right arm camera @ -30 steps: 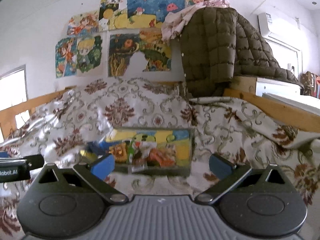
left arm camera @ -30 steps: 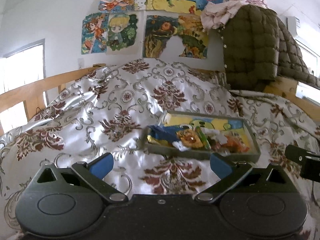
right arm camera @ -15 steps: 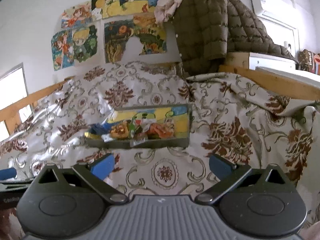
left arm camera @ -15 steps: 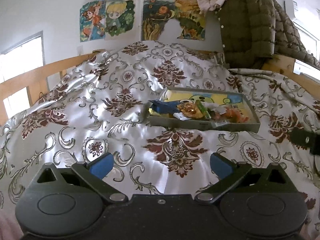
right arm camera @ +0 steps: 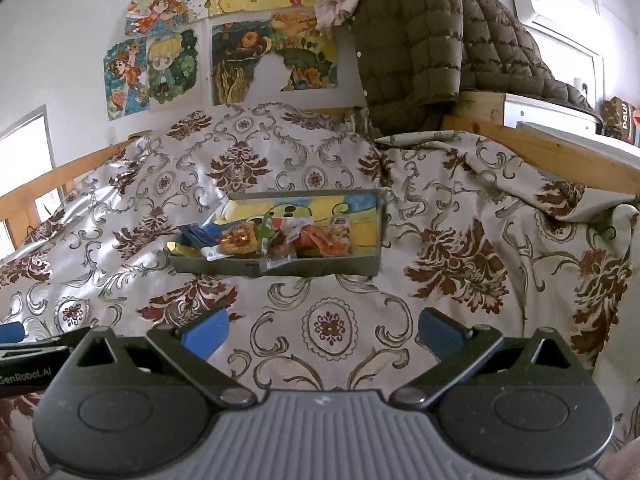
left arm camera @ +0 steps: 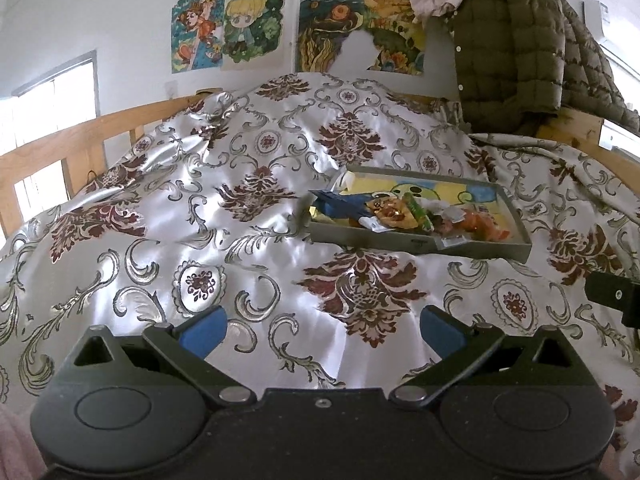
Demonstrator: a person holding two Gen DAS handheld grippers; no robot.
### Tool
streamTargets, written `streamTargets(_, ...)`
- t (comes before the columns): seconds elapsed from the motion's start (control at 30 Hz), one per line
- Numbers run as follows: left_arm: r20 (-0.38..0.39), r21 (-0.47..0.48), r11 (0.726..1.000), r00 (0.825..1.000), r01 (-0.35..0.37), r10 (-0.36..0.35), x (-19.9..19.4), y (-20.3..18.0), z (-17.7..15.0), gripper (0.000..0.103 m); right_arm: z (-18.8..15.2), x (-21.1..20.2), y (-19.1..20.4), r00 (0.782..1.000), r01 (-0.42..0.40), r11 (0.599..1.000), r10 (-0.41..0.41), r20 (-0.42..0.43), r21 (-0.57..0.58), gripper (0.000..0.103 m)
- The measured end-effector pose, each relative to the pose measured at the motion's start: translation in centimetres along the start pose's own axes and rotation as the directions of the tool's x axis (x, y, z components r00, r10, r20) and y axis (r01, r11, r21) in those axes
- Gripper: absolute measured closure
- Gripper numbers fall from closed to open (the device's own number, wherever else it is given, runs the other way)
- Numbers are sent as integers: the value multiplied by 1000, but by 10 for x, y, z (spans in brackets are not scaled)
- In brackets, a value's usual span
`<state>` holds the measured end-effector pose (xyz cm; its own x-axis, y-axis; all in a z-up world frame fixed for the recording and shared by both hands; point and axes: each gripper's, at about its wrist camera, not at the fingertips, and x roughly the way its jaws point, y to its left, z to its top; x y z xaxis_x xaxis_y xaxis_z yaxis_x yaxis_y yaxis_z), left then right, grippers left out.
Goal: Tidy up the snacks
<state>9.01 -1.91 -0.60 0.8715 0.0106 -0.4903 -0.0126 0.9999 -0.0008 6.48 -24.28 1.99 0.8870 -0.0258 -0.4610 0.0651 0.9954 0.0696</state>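
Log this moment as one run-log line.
left hand-held gripper: open, empty | right hand-held gripper: open, empty | snacks: in tray on bedspread

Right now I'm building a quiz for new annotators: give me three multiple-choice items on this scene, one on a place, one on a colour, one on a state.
1. Where do the snack packets lie?
A. in the shallow grey tray on the bedspread
B. on the wooden rail
C. between the left gripper's fingers

2. What colour are the fingertip pads?
A. red
B. blue
C. white

3. How does the right gripper stand?
A. shut on a packet
B. shut on nothing
C. open, holding nothing

Answers:
1 A, the packets sit inside the tray.
2 B, both wrist views show blue pads.
3 C, its fingers are spread apart with only bedspread between them.
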Motion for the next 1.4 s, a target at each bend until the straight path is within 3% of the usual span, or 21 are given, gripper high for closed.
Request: streamTargets(1.4, -8, -21, 1000, 1000, -10, 10, 0, 5, -2, 1, 0, 0, 2, 1000, 1, 1000, -1, -1, -2, 0)
